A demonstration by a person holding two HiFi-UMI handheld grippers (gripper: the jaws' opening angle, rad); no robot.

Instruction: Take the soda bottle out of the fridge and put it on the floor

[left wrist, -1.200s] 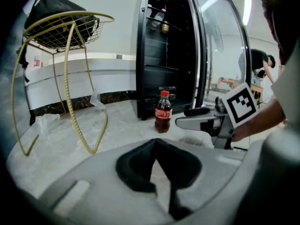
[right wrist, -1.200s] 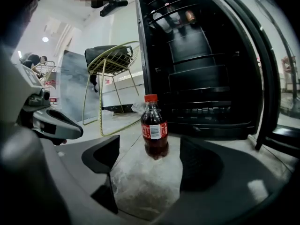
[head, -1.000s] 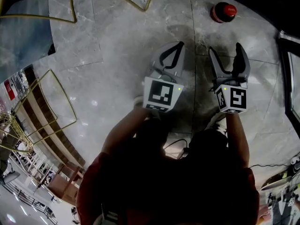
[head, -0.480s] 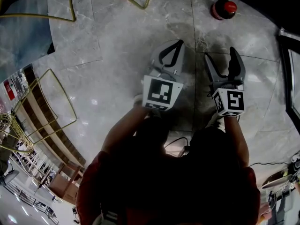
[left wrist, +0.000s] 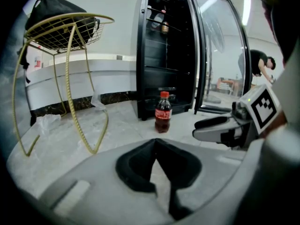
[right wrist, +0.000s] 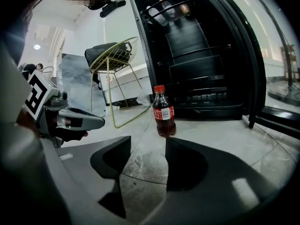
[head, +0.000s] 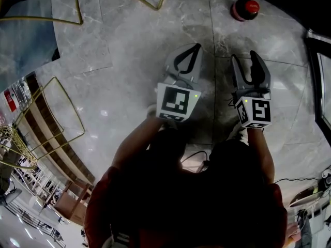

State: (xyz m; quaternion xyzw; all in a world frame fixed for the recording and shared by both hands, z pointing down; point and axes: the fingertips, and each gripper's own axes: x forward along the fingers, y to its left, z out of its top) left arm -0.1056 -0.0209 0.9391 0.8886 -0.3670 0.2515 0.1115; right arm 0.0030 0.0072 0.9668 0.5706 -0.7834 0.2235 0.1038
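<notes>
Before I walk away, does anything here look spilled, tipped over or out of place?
No spill shows. The soda bottle stands upright on the floor. The only thing that stands out is the fridge door, which hangs wide open.

- The left gripper [head: 197, 47] points forward and slightly down, its jaws closed tip to tip on nothing.
- The right gripper [head: 243, 56], just beside it, tilts down too; its jaws stand apart and empty, and have just been closing.

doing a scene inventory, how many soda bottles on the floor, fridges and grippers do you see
soda bottle on the floor: 1
fridge: 1
grippers: 2, left gripper shut, right gripper open and empty, jaws just been closing
total: 4
</notes>
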